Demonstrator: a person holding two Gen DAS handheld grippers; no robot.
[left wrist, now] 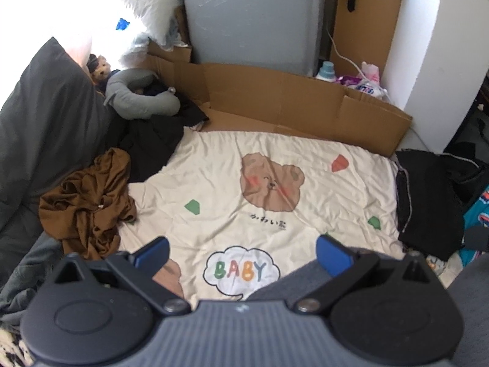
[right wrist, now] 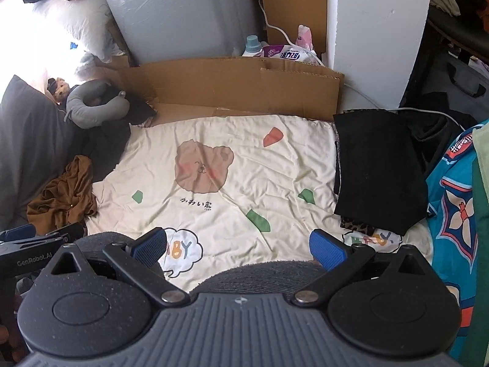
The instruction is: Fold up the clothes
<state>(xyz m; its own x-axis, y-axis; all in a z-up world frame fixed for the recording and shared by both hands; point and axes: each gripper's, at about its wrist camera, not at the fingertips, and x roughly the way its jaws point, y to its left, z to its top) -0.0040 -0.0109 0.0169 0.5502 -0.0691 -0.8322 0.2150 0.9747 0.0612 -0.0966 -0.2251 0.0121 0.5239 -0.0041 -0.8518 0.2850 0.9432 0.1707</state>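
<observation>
One brown garment [left wrist: 87, 205] crumpled at cream sheet [left wrist: 305, 153] edge, unfolded.

Daylight floods in from about ten o'clock in both views, blowing out the white pillow [left wrist: 146, 3] into featureless glare. The cream blanket [left wrist: 275, 183] is evenly and softly lit, its wrinkles casting only faint shadows. The black folded garment [right wrist: 379, 165] at three o'clock swallows detail, nearly flat dark. Fisheye distortion bends the white wall [right wrist: 379, 30] and the cardboard [left wrist: 275, 98], and dark vignetting cuts the top corners. The picture is slightly soft overall, with smeared, blurrier edges.
</observation>
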